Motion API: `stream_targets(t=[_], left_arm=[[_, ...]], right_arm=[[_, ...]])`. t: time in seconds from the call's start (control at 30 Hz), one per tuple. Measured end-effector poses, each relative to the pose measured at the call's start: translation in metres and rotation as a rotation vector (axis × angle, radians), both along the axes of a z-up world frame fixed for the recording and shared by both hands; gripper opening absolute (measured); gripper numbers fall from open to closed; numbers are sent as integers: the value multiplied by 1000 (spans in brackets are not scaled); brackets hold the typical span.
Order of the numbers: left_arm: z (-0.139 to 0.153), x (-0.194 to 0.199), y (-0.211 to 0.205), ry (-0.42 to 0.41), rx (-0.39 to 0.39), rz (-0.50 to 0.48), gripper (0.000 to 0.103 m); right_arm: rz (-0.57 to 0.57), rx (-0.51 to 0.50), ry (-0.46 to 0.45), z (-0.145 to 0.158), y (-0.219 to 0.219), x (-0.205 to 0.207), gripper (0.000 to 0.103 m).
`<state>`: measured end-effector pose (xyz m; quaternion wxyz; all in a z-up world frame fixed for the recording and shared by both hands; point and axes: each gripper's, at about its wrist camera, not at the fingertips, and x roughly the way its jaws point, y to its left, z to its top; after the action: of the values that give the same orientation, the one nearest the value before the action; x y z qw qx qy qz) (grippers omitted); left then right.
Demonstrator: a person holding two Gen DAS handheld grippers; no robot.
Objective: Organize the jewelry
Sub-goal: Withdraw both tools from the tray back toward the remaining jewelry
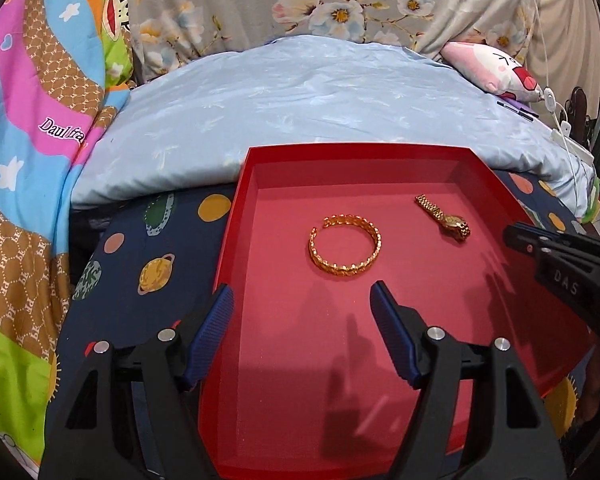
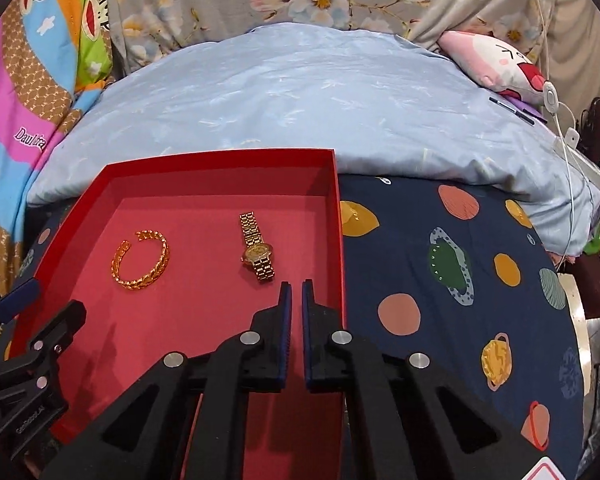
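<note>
Lying inside the red tray (image 1: 240,216) on the planet-print cloth (image 2: 440,280), the gold bangle (image 1: 345,247) sits at 9 o'clock of the gold watch (image 2: 257,254), apart from it. A blue quilt (image 1: 300,108) bunches behind. Left gripper (image 1: 302,300) hovers spread wide, empty; right gripper (image 2: 296,292) nearly closed, empty, fingertips just short of the watch

Red tray (image 1: 244,184) floor is wide open in the lower half of the frame. Only the bangle (image 1: 344,246) and watch (image 1: 444,218) sit mid-frame; low walls ring it.
</note>
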<state>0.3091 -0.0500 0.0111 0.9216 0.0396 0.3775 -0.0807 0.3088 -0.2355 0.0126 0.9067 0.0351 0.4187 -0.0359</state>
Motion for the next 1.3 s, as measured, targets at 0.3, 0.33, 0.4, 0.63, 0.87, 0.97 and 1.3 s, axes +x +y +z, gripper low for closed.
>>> stream_targets(t=[0.3,0.33,0.4,0.63,0.87,0.97,1.3], left_arm=[[32,-35,20,24,-96,3,73],[37,-44,22,18,-97,4,75],[44,-64,27,14,-105,-1,77],[41,-135,46,38,-80,17,82],[8,-196,61,125,-73,39,82],[-4,-216,60,167,-79,32,82],[-19,-242,27,256,-158,10,82]], right_arm=[[25,30,-90,46,-5,-60,30],[24,26,-102,52,-8,-79,34],[11,34,-109,58,-14,-109,37],[-48,72,-41,37,-24,-205,40],[-50,92,33,4,-15,-255,40],[-43,92,43,-3,-11,-268,40],[-29,124,57,-10,-3,-289,40]])
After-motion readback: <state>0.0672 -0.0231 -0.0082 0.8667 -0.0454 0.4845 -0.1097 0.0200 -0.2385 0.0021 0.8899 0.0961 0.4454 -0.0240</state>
